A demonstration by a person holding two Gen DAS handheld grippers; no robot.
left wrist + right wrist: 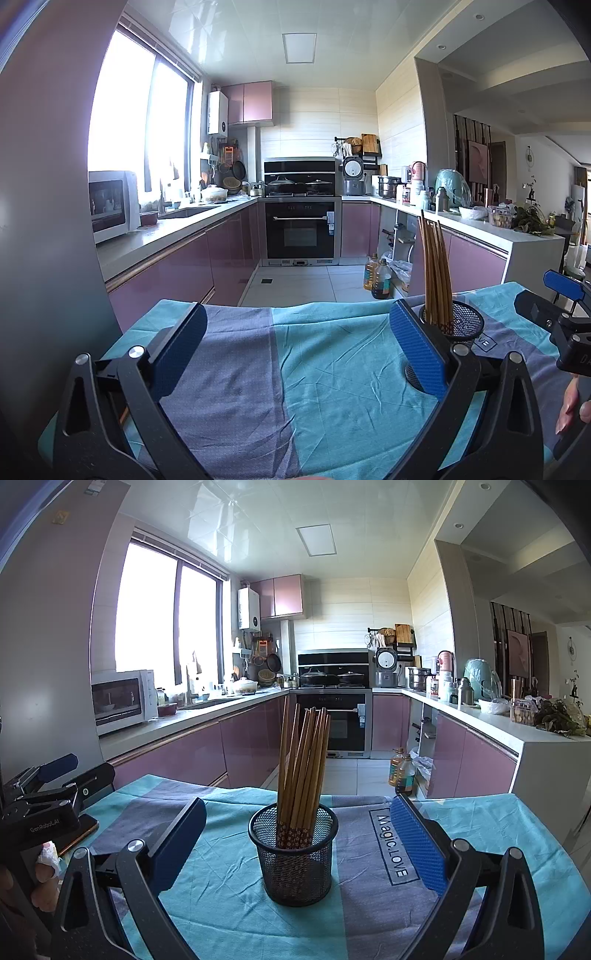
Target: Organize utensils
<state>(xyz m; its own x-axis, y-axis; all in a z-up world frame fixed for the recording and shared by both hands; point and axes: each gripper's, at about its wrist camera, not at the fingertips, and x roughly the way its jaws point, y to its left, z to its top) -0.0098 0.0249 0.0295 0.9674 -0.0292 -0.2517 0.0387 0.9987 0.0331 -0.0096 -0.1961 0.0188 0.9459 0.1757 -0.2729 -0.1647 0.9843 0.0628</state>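
Note:
A black mesh cup [294,856] stands upright on the teal and grey cloth [229,893], holding several wooden chopsticks [303,764] that lean slightly. My right gripper [299,845] is open, its blue pads on either side of the cup, apart from it. In the left wrist view the same cup [458,325] and chopsticks [436,273] show just behind the right finger. My left gripper [299,347] is open over bare cloth [325,369] with nothing between its fingers. The right gripper [565,295] shows at the far right edge, the left gripper [48,775] at the far left edge.
The table's far edge drops to a tiled kitchen floor with oil bottles [400,771] standing there. Pink cabinets and counters run along both sides, with an oven [301,230] at the back. A person's fingers [44,871] hold the left gripper's handle.

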